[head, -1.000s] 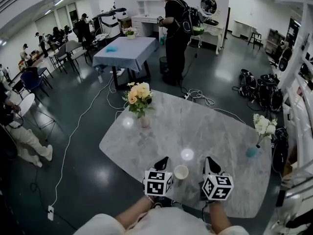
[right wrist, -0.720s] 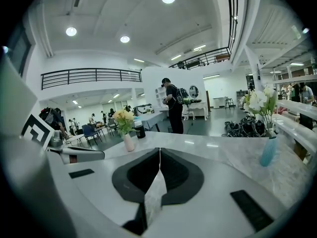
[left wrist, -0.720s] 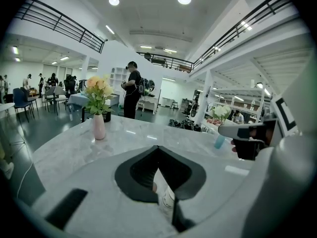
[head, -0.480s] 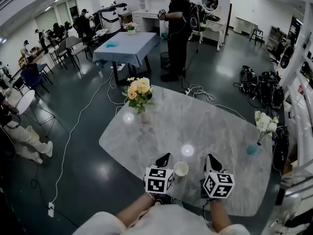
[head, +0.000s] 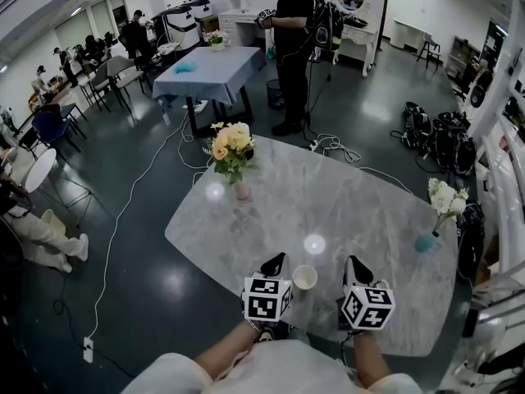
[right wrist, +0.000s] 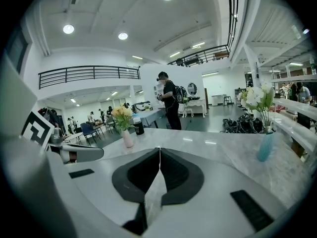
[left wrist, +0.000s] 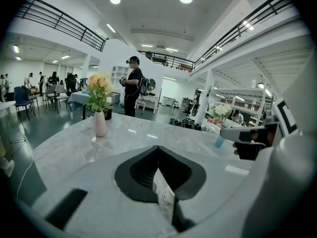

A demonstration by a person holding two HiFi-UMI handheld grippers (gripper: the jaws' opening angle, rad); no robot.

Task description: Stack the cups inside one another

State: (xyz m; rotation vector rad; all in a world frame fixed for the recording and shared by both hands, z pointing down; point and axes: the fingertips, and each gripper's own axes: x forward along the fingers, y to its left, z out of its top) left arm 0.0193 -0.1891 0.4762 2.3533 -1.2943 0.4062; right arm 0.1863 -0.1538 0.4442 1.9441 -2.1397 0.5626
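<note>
Cup: upright on table, between the grippers, untouched, unmoved over the last second. Left gripper: jaws together, empty. Right gripper: same. Likely stacking finished or paused.

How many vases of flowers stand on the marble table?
2. The pink vase stands near the far left edge of the table; the blue vase stands at its right edge. None looks hidden.

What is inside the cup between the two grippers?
The cup stands mouth up on the table; the head view shows only a pale interior. Whether other cups sit nested inside is too small to tell.
</note>
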